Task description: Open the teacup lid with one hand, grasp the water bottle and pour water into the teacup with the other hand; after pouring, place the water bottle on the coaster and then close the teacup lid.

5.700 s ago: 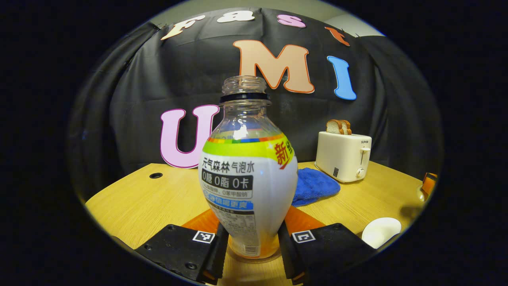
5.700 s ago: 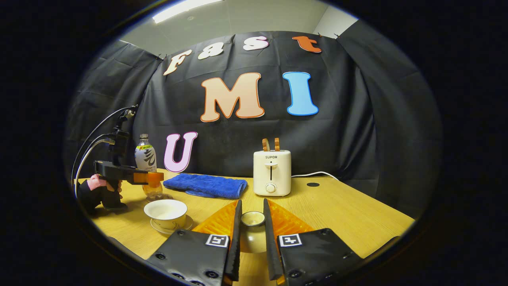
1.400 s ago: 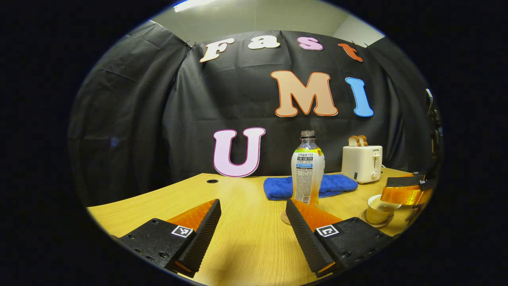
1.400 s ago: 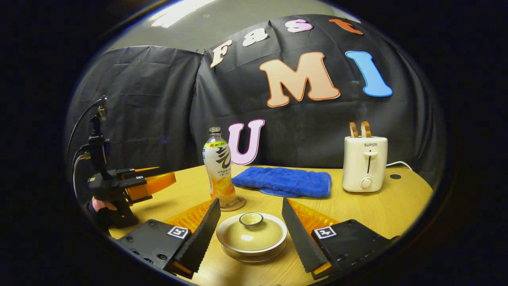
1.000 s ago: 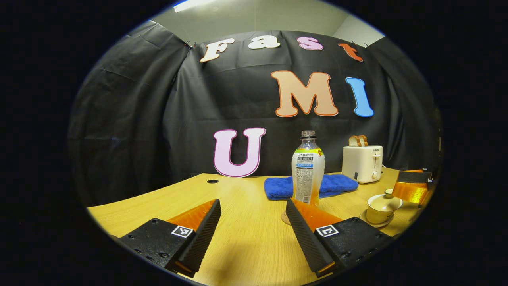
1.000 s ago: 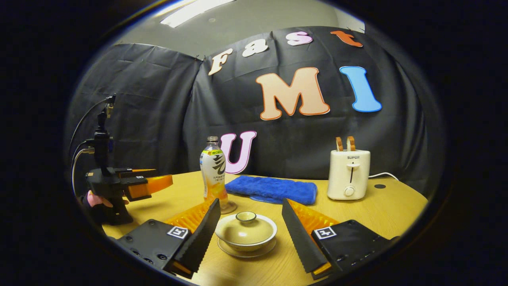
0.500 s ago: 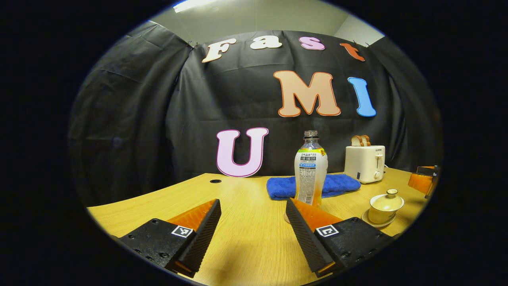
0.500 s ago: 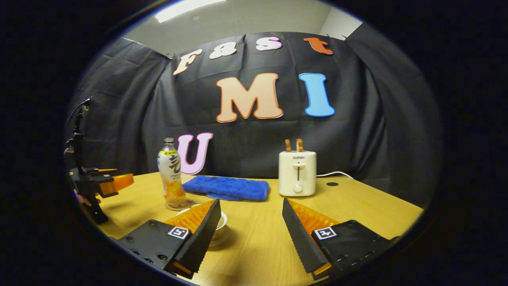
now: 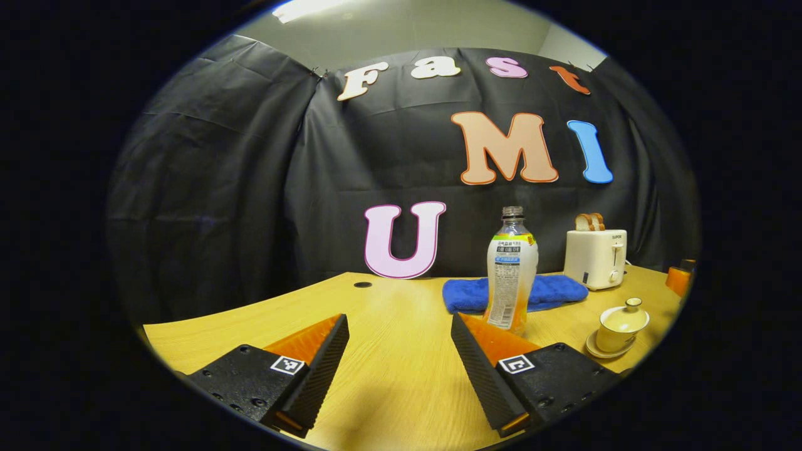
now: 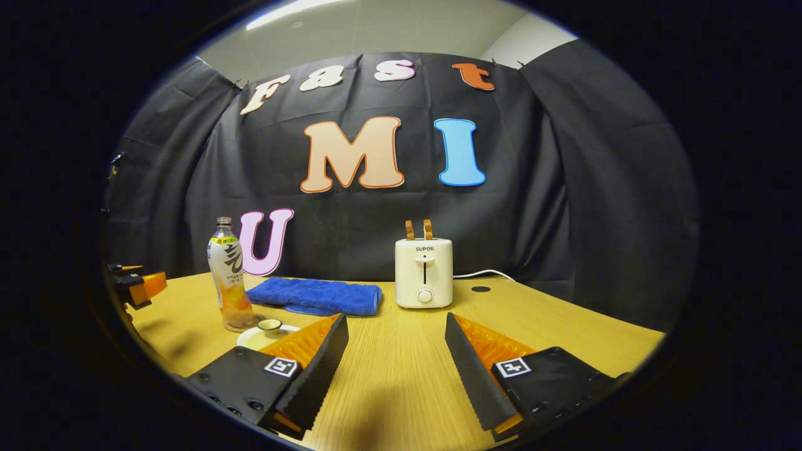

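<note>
The water bottle (image 9: 512, 269) stands upright toward the far edge of the table (image 9: 401, 376), just in front of the blue towel (image 9: 551, 289), with the lidded teacup (image 9: 620, 322) on its saucer (image 9: 606, 351) nearer the right edge in the left gripper view. The coaster (image 10: 241, 326) peeks out under the bottle's base in the right gripper view. Judging by how things lie, the job looks finished: lid (image 10: 270, 325) on, bottle parked.

If you had to lift that bottle again, expect thin, springy plastic, uncapped, with some orange liquid low down, so it is light but bottom-weighted and a hard squeeze could push liquid up. Take it at the labelled waist, not the neck. The cup and lid look ceramic: slick and chippable. Pinch the lid by its small knob.

Your left gripper (image 9: 400, 357) sits low over the near edge, level, jaws spread wide on nothing, aimed left of the bottle. Your right gripper (image 10: 396, 357) does likewise, fingers wide apart and empty, the cup tucked behind its left finger and the toaster (image 10: 423, 272) ahead.
</note>
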The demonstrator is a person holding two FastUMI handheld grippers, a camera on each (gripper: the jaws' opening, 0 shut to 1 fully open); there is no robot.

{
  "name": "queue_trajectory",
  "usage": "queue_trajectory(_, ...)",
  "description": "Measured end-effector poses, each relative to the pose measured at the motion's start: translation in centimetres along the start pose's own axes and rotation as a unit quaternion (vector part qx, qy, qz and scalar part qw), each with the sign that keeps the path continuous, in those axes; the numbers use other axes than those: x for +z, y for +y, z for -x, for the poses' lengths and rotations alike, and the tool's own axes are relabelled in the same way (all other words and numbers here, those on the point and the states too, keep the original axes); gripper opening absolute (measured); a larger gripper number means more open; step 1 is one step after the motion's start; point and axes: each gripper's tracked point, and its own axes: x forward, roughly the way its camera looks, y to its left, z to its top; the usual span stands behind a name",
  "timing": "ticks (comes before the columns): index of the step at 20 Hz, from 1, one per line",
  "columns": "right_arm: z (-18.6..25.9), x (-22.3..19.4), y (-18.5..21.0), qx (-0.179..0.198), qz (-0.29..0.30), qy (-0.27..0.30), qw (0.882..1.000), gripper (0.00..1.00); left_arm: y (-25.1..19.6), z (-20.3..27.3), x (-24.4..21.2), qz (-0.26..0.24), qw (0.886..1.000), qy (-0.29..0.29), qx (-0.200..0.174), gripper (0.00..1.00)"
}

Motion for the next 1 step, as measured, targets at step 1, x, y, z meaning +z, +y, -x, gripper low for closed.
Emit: queue_trajectory(1,-0.08,0.02,-0.15,-0.003,0.0,0.0,1.0,0.94,-0.05,-0.02,0.08,0.0,1.0,0.0,0.0,0.96)
